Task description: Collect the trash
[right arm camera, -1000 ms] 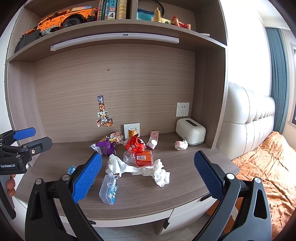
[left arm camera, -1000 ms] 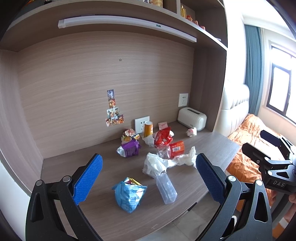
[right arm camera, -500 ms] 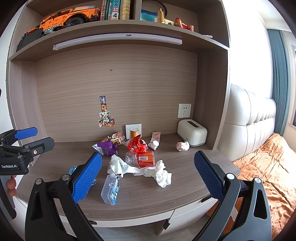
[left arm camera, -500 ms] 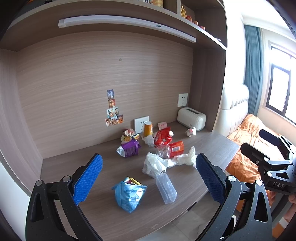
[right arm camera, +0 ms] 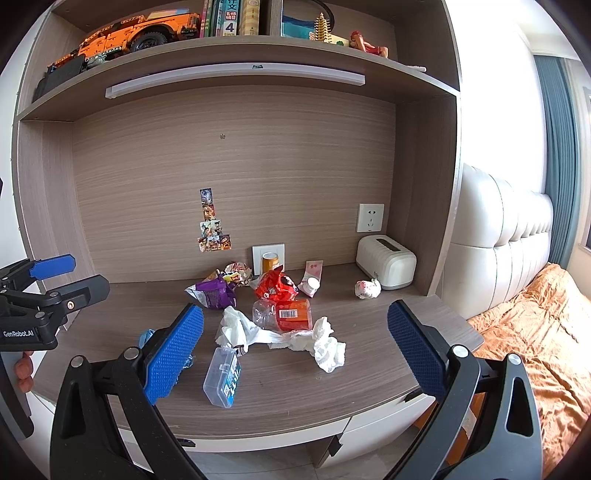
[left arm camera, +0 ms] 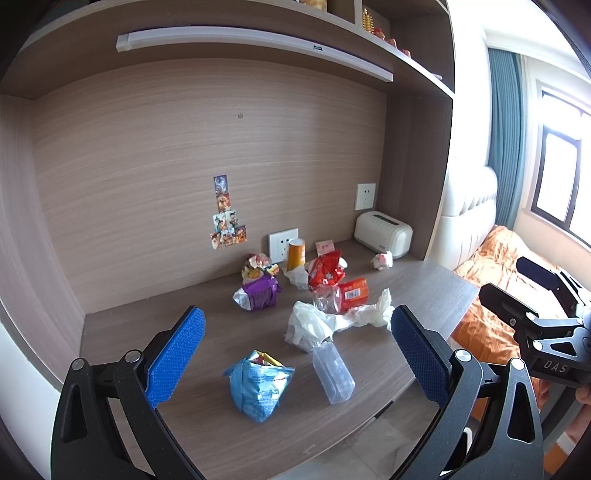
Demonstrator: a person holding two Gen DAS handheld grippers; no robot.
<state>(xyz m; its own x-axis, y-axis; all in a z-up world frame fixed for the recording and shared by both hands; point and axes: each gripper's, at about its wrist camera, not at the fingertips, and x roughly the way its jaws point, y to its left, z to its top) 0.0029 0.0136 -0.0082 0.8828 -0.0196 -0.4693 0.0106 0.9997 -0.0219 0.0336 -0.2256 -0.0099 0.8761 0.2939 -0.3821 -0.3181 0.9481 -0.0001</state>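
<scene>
The desk [right arm camera: 369,391] carries all the trash, and nothing has been picked up yet. Compared with one second ago, the right-side view has slid a little: the shelf with the toy truck [right arm camera: 136,31] and the books shows more fully, and the pile sits a bit further right in the picture. The left-side view is almost the same as before. I judge this as small aiming before the first grasp, so the task is at its very start.

The left gripper [left arm camera: 297,352] and the right gripper [right arm camera: 295,349] are both spread wide and hold nothing; both hover in front of the desk edge, well apart from the items.

The white crumpled paper [right arm camera: 328,349] lies in the middle, touching the orange bottle [right arm camera: 291,314]. The blue snack bag [left arm camera: 258,384] and the clear plastic box [right arm camera: 221,376] lie nearest the front edge. The purple bag [right arm camera: 214,293] and red bag [right arm camera: 275,286] are behind, near the wall.
</scene>
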